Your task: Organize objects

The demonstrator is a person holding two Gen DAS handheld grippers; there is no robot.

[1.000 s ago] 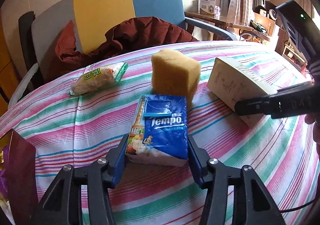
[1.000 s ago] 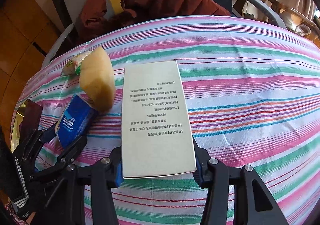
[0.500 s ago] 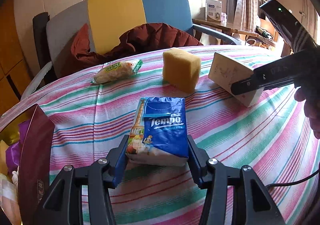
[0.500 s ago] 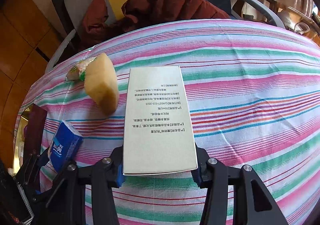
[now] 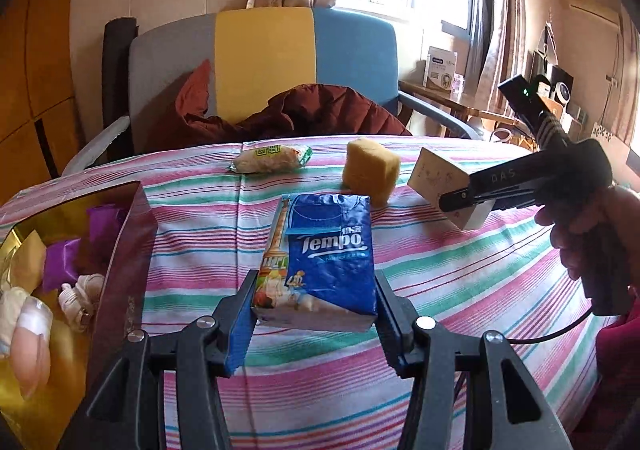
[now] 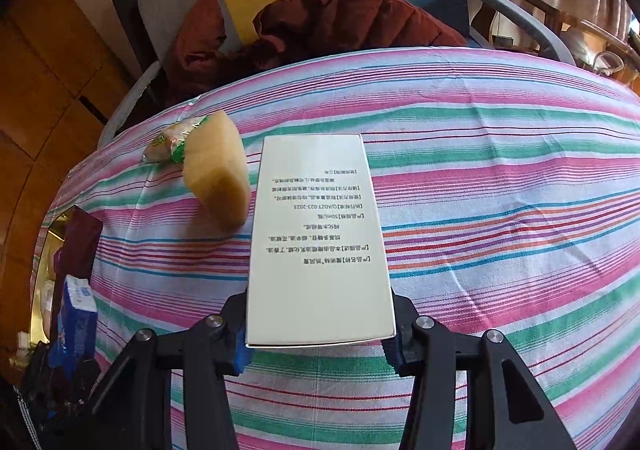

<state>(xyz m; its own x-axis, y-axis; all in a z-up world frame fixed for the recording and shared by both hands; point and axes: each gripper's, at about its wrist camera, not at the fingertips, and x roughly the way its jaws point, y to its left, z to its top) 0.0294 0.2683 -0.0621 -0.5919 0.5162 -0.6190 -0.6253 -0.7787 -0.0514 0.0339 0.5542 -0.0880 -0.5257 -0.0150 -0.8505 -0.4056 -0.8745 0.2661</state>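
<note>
My left gripper (image 5: 314,324) is shut on a blue Tempo tissue pack (image 5: 320,258) and holds it above the striped tablecloth (image 5: 460,270). My right gripper (image 6: 318,334) is shut on a white carton with printed text (image 6: 318,238), lifted off the cloth; the carton also shows in the left wrist view (image 5: 444,180). A yellow sponge (image 5: 370,170) and a green-ended snack packet (image 5: 270,160) lie on the far side of the table. The tissue pack shows at the left edge of the right wrist view (image 6: 76,318).
A dark red box with a gold lining (image 5: 120,242) stands open at the left, holding purple and white items. A chair with a yellow, blue and grey back (image 5: 264,62) carries a dark red jacket (image 5: 320,110) behind the table.
My left gripper has lifted and pulled back leftward with the tissue pack, bringing the open box into view. My right gripper has raised the carton off the cloth.
</note>
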